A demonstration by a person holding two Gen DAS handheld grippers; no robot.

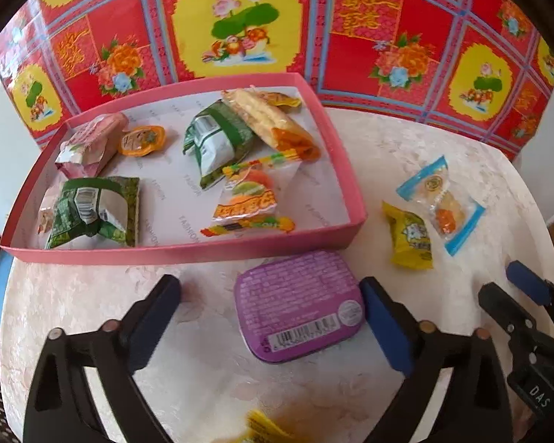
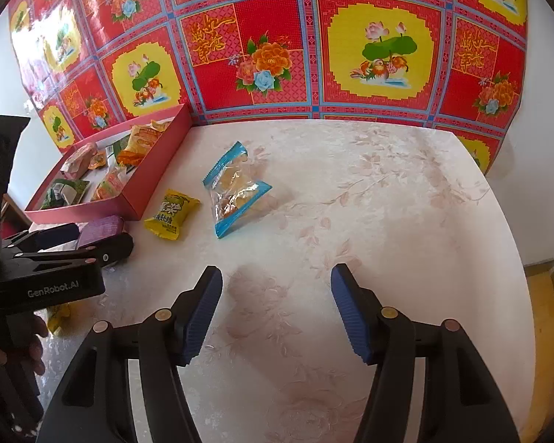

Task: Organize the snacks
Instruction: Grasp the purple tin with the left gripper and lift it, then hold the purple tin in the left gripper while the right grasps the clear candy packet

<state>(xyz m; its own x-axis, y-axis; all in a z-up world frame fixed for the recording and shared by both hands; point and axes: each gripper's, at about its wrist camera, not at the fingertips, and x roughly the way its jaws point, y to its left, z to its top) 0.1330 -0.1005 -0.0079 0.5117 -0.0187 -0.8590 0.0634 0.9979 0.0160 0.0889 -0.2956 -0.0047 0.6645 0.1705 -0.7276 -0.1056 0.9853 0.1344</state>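
On the table, left to right:
Pink box (image 1: 188,249): sitting at the left against the patterned wall; holding two green packets, a pink packet, an orange jelly cup, a long cracker pack and a fruit-candy bag.
Left gripper (image 1: 269,317): standing wide open, gripping nothing, pointing down over the table just in front of the box.
Purple tub (image 1: 301,304): lying flat, label side up, between the left jaws, hard against the right-hand one and well clear of the other; long axis running across the jaw gap; left hand clearly nearer.
Yellow packet (image 2: 171,214): resting just right of the box.
Blue-edged clear bag (image 2: 236,188): lying beside it, further right.
Right gripper (image 2: 275,313): hanging part open and empty over bare tabletop.
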